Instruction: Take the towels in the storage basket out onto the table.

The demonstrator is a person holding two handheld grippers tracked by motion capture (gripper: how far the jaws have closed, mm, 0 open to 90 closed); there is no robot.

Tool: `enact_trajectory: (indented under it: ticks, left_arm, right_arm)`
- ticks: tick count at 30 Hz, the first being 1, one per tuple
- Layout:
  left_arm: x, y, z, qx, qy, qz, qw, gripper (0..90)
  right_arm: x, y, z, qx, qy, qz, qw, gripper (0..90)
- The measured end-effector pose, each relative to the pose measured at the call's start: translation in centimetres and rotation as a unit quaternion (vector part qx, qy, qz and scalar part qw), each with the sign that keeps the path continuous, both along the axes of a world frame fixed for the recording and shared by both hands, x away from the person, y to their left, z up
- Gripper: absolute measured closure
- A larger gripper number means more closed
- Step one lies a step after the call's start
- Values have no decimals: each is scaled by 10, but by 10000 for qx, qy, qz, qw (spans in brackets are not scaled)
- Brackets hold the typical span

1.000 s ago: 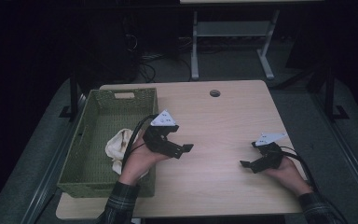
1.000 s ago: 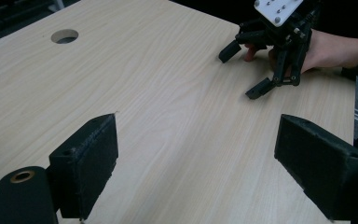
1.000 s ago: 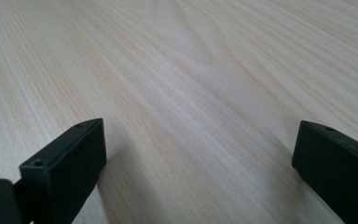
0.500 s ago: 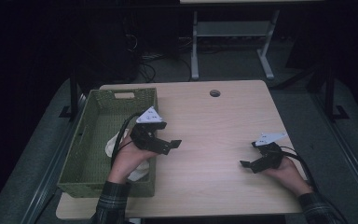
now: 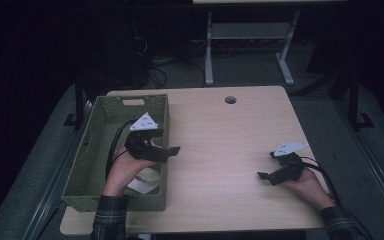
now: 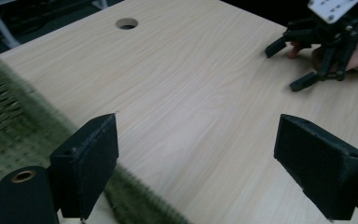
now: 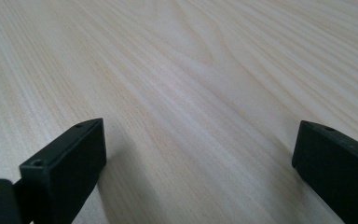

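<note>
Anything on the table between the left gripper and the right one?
No: between the left gripper and right gripper lies bare light wooden tabletop, per the high view.

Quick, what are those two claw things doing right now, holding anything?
Left gripper: open, holding nothing, above the green basket's edge.
Right gripper: open, holding nothing, over the bare table.

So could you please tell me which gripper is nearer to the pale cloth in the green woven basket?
The left gripper hovers at the basket's right rim, above the cloth; the right gripper is far across the table.
</note>
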State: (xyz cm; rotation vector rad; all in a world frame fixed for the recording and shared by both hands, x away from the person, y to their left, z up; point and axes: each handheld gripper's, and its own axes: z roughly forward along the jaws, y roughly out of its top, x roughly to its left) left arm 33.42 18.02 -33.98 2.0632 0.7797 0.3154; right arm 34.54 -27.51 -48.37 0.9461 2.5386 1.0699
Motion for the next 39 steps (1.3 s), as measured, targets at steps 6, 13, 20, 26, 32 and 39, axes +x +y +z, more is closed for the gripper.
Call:
enact_trajectory:
  ticks: [6,13,20,26,32,39]
  left_arm:
    - [1,17,-2,13,-20,249,9997,134]
    - [3,36,-6,242,-46,517,9984,134]
    - [5,51,-12,435,-76,728,9964,133]
    - [7,62,-22,498,-37,857,9951,134]
    - [10,73,-36,791,149,1003,9917,133]
    - [18,76,-55,1273,459,1178,9838,131]
  right_arm:
    - [0,0,0,8,-2,1,10000,26]
    - [0,0,0,-5,-1,1,10000,26]
    - [0,0,0,4,-2,2,10000,26]
    - [0,0,0,6,-1,1,10000,26]
    - [0,0,0,7,-3,2,10000,26]
    - [0,0,0,7,-2,0,10000,26]
